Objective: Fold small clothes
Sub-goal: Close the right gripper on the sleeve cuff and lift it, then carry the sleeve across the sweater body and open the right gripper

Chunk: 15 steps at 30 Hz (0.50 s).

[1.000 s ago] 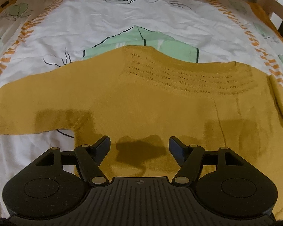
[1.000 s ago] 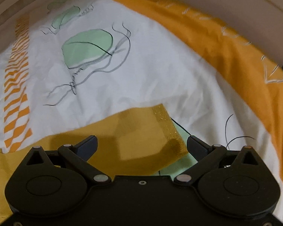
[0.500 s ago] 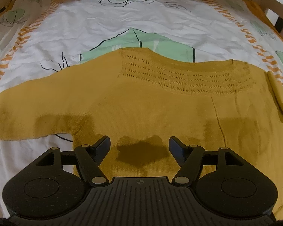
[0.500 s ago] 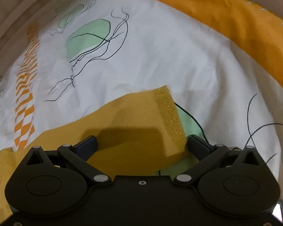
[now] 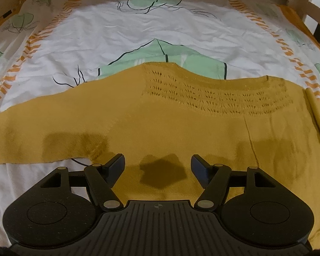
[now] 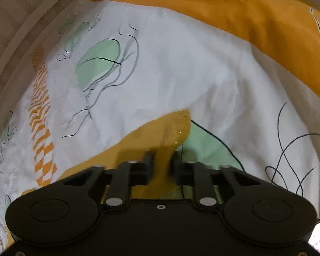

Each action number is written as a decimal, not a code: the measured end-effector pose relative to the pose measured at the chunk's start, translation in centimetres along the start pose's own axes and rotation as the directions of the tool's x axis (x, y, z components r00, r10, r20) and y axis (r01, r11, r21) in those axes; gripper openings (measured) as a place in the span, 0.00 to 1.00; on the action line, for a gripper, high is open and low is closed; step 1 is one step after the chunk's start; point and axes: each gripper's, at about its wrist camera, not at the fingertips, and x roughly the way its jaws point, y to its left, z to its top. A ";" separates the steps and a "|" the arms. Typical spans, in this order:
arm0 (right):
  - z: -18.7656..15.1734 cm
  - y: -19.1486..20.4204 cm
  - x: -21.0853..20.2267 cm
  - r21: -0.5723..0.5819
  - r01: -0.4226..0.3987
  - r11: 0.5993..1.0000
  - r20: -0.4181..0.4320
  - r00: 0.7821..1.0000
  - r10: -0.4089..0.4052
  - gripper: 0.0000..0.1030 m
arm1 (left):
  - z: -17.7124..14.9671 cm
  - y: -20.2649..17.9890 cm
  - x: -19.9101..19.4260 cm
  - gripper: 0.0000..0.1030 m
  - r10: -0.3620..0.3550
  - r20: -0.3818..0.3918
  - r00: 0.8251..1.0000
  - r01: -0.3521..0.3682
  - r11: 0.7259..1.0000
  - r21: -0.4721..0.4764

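Note:
A mustard-yellow knit sweater (image 5: 181, 123) lies flat on a patterned bedsheet (image 5: 117, 32), neckline with eyelet rows at the far side and one sleeve (image 5: 32, 132) stretched out to the left. My left gripper (image 5: 157, 167) is open and empty, hovering over the sweater's lower body. In the right wrist view my right gripper (image 6: 162, 164) is shut on the sweater's other sleeve (image 6: 170, 140), with the ribbed cuff (image 6: 181, 125) bunched up and sticking out past the fingertips.
The sheet is white with green shapes, black lines and orange stripes (image 6: 42, 115). An orange border (image 6: 245, 21) runs along the right side. A wooden bed frame (image 5: 309, 6) stands at the far right, and a pale wall or rail (image 6: 21, 32) lies at the left.
My right gripper has closed on the sleeve cuff, which was lying flat between open fingers before and is now bunched. The left gripper has pulled back slightly and stays open.

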 end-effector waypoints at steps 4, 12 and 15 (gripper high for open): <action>-0.1 2.6 -1.7 -0.066 0.028 0.997 0.033 0.999 -0.026 0.13 | 0.3 0.2 -0.5 0.65 -0.004 -0.003 1.000 0.004 1.000 -0.010; -1.1 12.8 -6.6 -0.212 -0.084 0.974 0.072 0.992 0.101 0.13 | 1.7 1.8 -2.7 0.65 0.019 0.018 1.000 -0.018 0.999 -0.043; -2.2 17.9 -8.2 -0.267 -0.155 0.951 0.074 0.981 0.181 0.13 | 2.2 2.7 -3.5 0.65 0.026 0.017 1.000 -0.025 0.998 -0.049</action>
